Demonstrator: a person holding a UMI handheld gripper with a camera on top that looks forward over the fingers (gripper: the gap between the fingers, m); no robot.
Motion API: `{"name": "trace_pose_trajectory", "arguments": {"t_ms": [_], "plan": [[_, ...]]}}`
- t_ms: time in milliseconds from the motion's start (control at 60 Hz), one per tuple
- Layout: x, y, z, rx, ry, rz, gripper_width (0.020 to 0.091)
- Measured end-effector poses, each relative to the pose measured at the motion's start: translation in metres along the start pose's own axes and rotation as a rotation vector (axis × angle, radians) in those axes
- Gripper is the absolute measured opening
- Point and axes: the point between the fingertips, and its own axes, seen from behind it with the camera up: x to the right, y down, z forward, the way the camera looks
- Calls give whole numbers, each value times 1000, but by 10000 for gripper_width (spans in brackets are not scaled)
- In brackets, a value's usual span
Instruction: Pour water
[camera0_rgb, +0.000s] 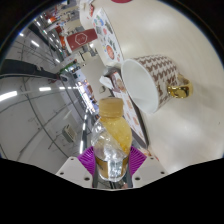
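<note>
Between the fingers of the gripper (108, 163) sits a clear plastic bottle (110, 140), its body pinched by the magenta pads (88, 157) on either side, so the jaws are closed narrow on it and carry it. It points forward, away from the fingers, with its yellow cap (113, 103) at the far end. The whole view is rolled over, which suggests the bottle is being tipped, though the exact angle is hard to judge.

Just beyond the cap stands a mug (150, 79) with a white inside, a zigzag pattern on its outer wall and a gold handle (178, 91) on the side away from the bottle. The cap lies close to the mug's near rim; whether they touch I cannot tell. Further beyond the mug, on the pale table (190, 50), lie a few printed cards or packets (92, 32).

As for handling, the bottle looks thin-walled and soft, likely to dent and slip if squeezed hard, and its smooth surface gives little friction. Its weight depends on the water inside, which I cannot gauge. A hold around the middle of the body, as now, seems soundest. The cap appears to be on, so pouring probably cannot begin until it comes off.
</note>
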Motion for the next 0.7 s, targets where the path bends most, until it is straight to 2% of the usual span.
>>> {"name": "trace_pose_trajectory", "arguments": {"t_ms": [100, 217, 333, 483, 533, 600, 700], "plan": [[-7, 11, -12, -22, 54, -146, 384], [-28, 6, -24, -35, 167, -517, 383], [-82, -20, -49, 39, 241, -1009, 387], [-144, -89, -96, 196, 340, -1506, 385], [-146, -130, -108, 244, 396, -1628, 385], [-141, -169, -127, 272, 471, -1753, 385], [-118, -225, -146, 274, 563, -1838, 385]]}}
